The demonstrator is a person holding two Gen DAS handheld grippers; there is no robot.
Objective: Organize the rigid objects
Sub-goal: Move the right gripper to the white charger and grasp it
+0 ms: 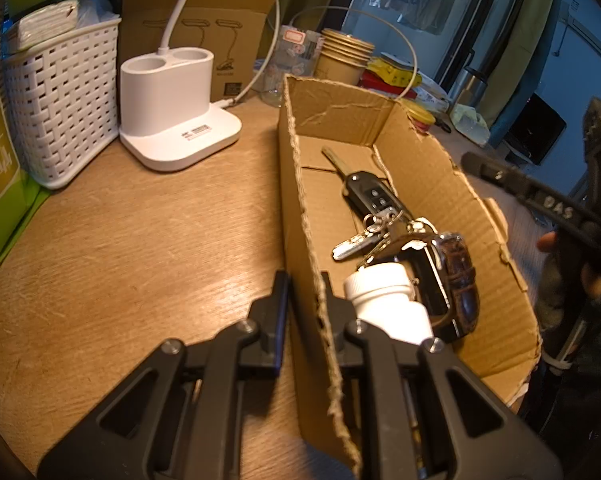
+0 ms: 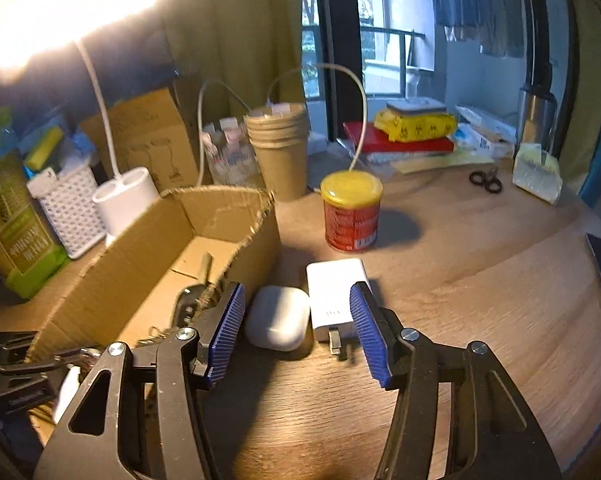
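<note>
Car key [image 1: 370, 194] lengthwise in cardboard box [image 1: 428, 184], blade toward far end.

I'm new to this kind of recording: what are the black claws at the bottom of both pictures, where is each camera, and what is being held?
No robot here: a person holds a two-finger tool in each hand, with a fisheye camera on each looking along its fingers. The left view shows the left hand-held gripper shut on the wall of a cardboard box, one finger outside and one inside. In the box lie a car key with a key bunch, a watch and a white bottle. The right view shows the right hand-held gripper open and holding nothing, above a white earbud case and a white charger on the wooden table. A red tin stands behind them.
</note>
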